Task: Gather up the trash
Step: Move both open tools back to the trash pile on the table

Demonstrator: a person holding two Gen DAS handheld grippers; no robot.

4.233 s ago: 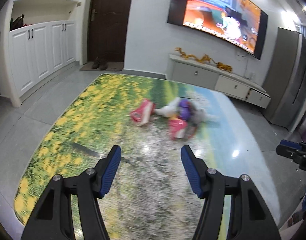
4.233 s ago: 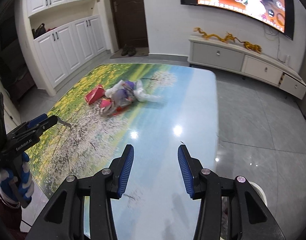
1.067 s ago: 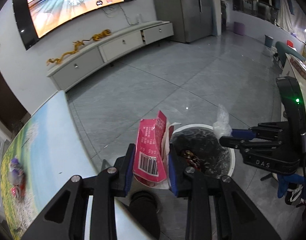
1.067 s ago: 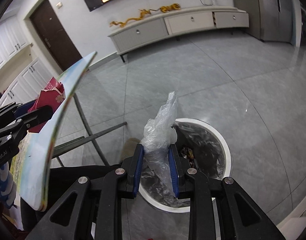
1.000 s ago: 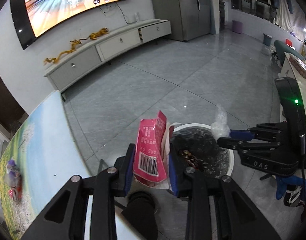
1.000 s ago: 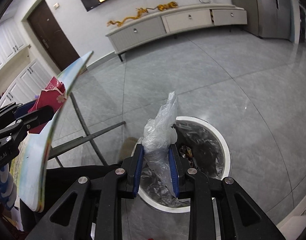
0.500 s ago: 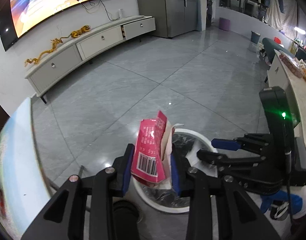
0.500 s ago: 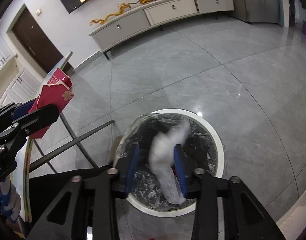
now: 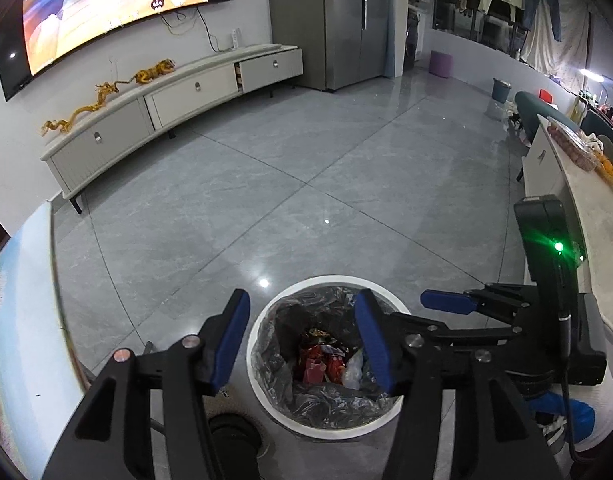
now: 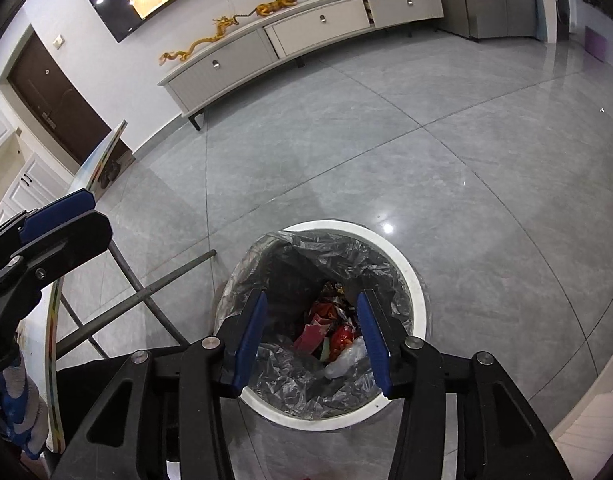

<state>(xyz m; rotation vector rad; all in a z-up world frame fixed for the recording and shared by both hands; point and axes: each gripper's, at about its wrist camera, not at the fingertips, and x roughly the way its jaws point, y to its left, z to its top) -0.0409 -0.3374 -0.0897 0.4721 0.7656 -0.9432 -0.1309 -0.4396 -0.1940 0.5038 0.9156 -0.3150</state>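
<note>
Jaws of both grippers gape above round, crinkly-lined trash bin (image 9: 266, 394).

Floor (image 9: 314, 184): grey stone-look tiles, polished, glossy with lamp glints. Bin (image 10: 416, 276): smooth white plastic rim, lined with thin crinkled grey film – semi-gloss. Trash (image 10: 330, 330) inside: shiny foil and clear plastic wrappers. Both grippers – matt black plastic frames, blue rubbery pads (image 9: 232, 340), bare metal screw heads. Fridge (image 9: 338, 20): brushed metal.
</note>
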